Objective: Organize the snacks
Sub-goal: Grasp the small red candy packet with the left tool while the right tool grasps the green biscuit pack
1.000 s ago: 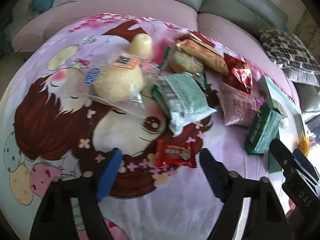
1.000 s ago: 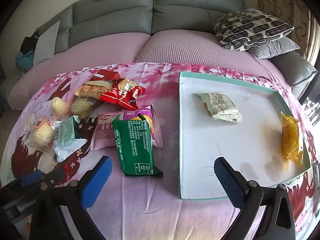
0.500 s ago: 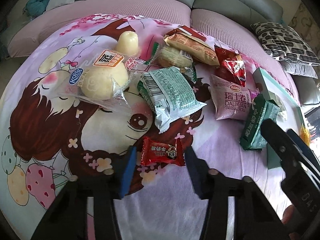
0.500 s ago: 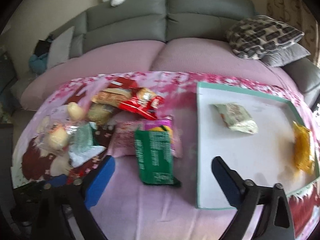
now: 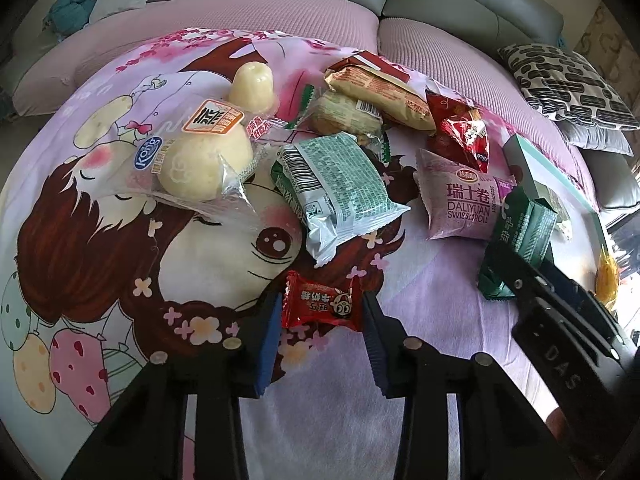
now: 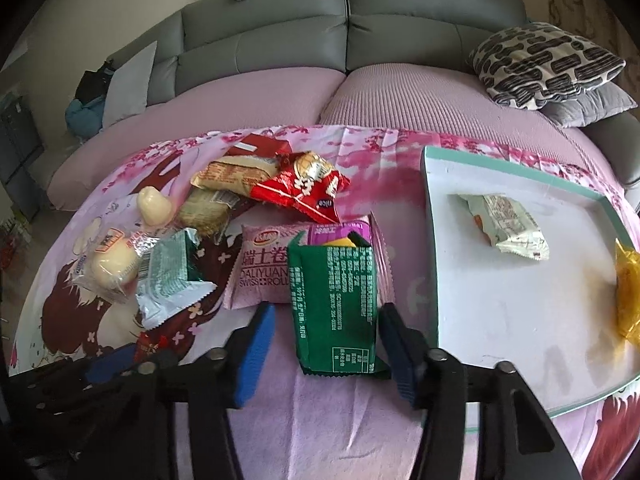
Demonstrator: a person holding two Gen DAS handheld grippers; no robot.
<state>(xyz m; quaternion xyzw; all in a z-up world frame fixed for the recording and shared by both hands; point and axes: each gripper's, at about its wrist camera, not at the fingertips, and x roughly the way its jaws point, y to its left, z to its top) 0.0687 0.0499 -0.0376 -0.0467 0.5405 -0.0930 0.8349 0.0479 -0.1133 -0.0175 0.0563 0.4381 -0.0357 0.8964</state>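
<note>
My left gripper [image 5: 320, 312] has both pads against the ends of a small red candy packet [image 5: 322, 305] lying on the cartoon-print cloth. My right gripper [image 6: 326, 332] straddles a dark green snack pack [image 6: 334, 308]; its jaws are half closed, with a small gap on each side. The green pack lies partly over a purple Swiss roll pack [image 6: 264, 268]. A white tray with a teal rim [image 6: 430, 240] at the right holds a pale green packet [image 6: 506, 226] and a yellow packet [image 6: 628, 296].
Loose snacks lie behind: a bun in clear wrap [image 5: 200, 164], a mint-green pack [image 5: 340, 188], a red rice-cracker bag [image 6: 300, 190], a tan cake pack [image 5: 380, 92]. The cloth covers a pink mattress before a grey sofa [image 6: 344, 20] with a patterned pillow [image 6: 540, 64].
Both grippers narrowed from wide open. The left one moved forward and closed onto the red candy packet. The right one moved left over the green pack and closed partway around it.
</note>
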